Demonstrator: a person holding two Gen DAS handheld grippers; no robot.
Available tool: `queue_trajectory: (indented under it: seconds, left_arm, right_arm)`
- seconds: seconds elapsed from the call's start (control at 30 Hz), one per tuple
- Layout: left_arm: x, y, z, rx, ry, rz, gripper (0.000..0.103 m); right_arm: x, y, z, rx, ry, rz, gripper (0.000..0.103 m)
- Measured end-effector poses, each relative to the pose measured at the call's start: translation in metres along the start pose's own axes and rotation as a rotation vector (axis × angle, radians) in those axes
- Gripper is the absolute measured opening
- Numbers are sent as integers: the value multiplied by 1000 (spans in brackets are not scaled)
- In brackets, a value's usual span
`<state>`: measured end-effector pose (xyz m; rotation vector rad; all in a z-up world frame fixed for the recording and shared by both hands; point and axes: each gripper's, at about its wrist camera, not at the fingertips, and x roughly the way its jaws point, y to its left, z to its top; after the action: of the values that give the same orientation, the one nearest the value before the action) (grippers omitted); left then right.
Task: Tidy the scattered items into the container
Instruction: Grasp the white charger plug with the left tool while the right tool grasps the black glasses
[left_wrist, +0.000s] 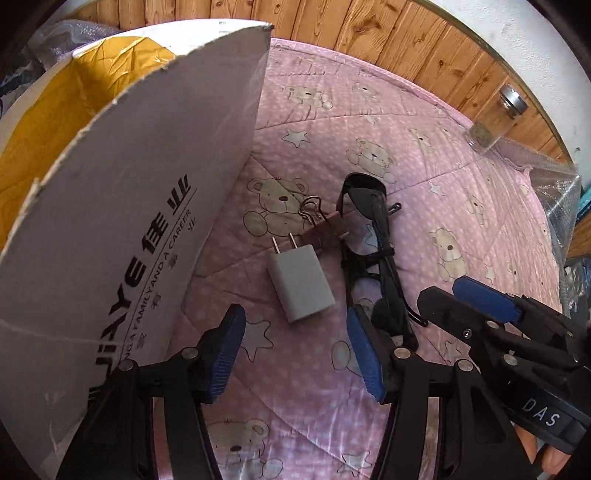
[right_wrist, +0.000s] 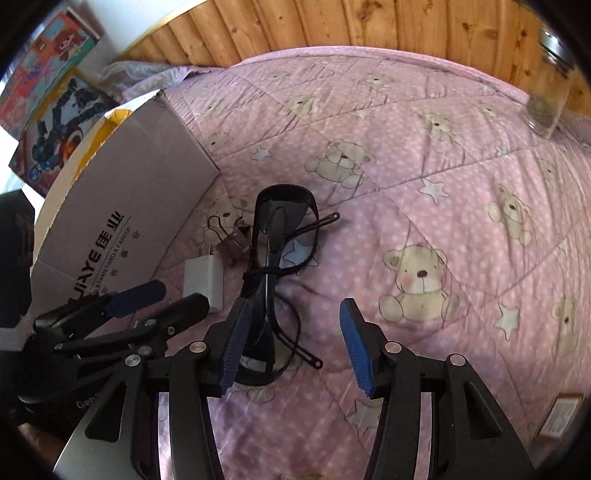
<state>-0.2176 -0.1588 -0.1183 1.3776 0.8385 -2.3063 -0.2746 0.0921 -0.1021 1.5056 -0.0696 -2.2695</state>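
Observation:
A white plug charger (left_wrist: 301, 282) lies on the pink bear-print quilt (left_wrist: 424, 155), just ahead of my open left gripper (left_wrist: 295, 354). A brown binder clip (left_wrist: 317, 221) rests at its prongs. Black glasses (left_wrist: 373, 240) lie to the right of both. The grey cardboard box (left_wrist: 129, 184) with a yellow lining stands on the left. In the right wrist view, my right gripper (right_wrist: 295, 349) is open, and the near end of the glasses (right_wrist: 275, 236) sits beside its left finger. The charger (right_wrist: 203, 277), clip (right_wrist: 232, 240) and box (right_wrist: 122, 192) lie to the left.
A glass jar with a metal lid (left_wrist: 495, 122) stands at the quilt's far right edge, before a wooden wall. Colourful toy boxes (right_wrist: 55, 92) are behind the cardboard box. A small framed card (right_wrist: 561, 413) lies at the near right. Each gripper shows in the other's view.

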Motion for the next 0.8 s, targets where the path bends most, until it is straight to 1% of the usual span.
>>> queue_trajectory:
  seconds: [0.13, 0.2, 0.3, 0.37, 0.47, 0.53, 0.57, 0.63, 0.67, 0.73, 0.77, 0.8]
  left_arm:
    - [11, 7, 10, -31, -3, -26, 58]
    - [19, 9, 13, -30, 1, -21, 58]
    - [25, 8, 15, 8, -12, 6, 56]
    - [25, 10, 14, 15, -23, 5, 54]
    - [22, 12, 8, 56, -18, 28, 50]
    - [20, 15, 5, 69, -16, 38, 50]
    - [19, 16, 4, 73, -17, 37, 50]
    - [21, 16, 4, 93, -27, 43, 50]
    - [22, 15, 4, 107, -31, 52, 50]
    - [23, 15, 5, 112, -37, 58, 49]
    - [23, 14, 4, 121, -41, 59, 50]
    - [23, 13, 3, 141, -41, 55, 54]
  right_arm:
    - [21, -8, 10, -31, 37, 46, 54]
    - [29, -13, 13, 3, 53, 99, 53]
    - [39, -15, 20, 13, 70, 111, 55]
    - [41, -11, 22, 8, 79, 99, 55]
    - [39, 4, 19, -46, 105, 53, 55]
    - [38, 10, 17, -62, 111, 14, 54]
    - [39, 12, 17, -67, 102, -21, 50]
    - [41, 16, 19, -94, 83, -70, 46]
    - [41, 19, 20, -114, 76, -87, 41]
    - [41, 23, 21, -147, 65, -90, 32]
    - [39, 23, 21, -144, 62, -83, 21]
    - [35, 23, 21, -138, 58, -96, 15]
